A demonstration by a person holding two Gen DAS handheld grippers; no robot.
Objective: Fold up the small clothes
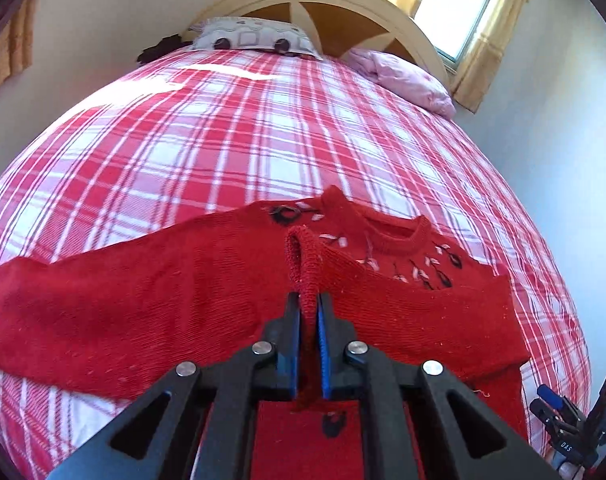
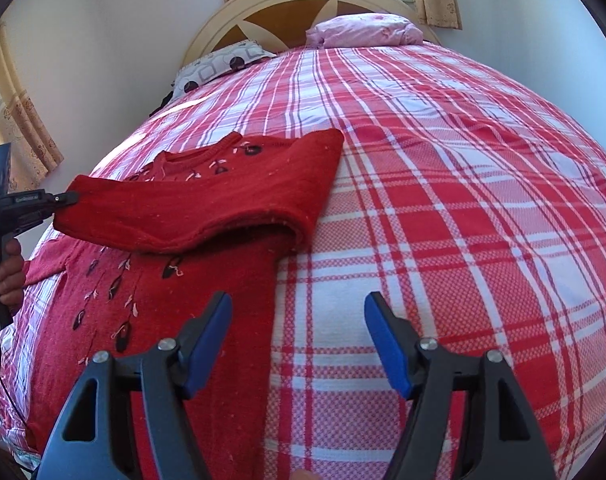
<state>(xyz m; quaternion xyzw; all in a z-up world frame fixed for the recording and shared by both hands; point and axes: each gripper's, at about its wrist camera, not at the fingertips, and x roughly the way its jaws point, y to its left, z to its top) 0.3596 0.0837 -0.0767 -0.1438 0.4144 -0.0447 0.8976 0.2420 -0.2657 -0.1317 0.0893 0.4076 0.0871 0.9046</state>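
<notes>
Red sweater [image 2: 191,208] flat on bed [image 2: 443,184], cuff [image 1: 303,264] pinched in left gripper [image 1: 310,300] to swing sleeve across chest. Right gripper [image 2: 299,312] gaping, empty, probably waiting beside hem.

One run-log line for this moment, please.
left gripper: shut on red knitted sweater cuff | right gripper: open, empty | sleeve folded across body

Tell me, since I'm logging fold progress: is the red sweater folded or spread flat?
Partly folded: the red sweater has one sleeve laid across its body, cuff pinched by the left gripper.
</notes>
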